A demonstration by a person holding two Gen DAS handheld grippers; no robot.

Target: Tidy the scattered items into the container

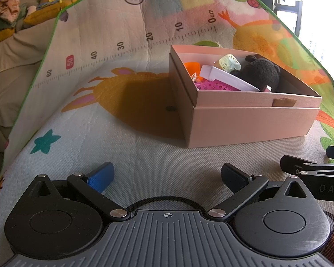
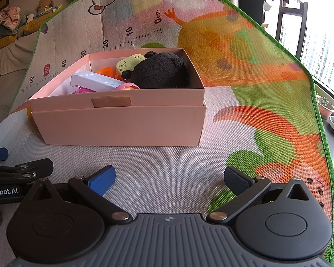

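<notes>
Both hand-held grippers are hovering wide open and empty: left hand-held gripper [image 1: 167, 178], right hand-held gripper [image 2: 169, 180]. The pink box [image 2: 120, 124] is sitting ahead on the play mat [image 2: 167, 162], holding the plush [image 2: 160, 71] and white case [image 2: 93, 80]; nothing loose is showing.

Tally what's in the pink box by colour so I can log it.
Black plush toy: 1
White case: 1
Pale green toy: 1
Orange piece: 1
Magenta mesh item: 1
Total visible in the pink box: 5

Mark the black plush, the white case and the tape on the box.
black plush [image 2: 159, 71], right wrist view, on its rounded body
white case [image 2: 93, 80], right wrist view, on its top face
tape [image 2: 110, 101], right wrist view, mid-strip
</notes>
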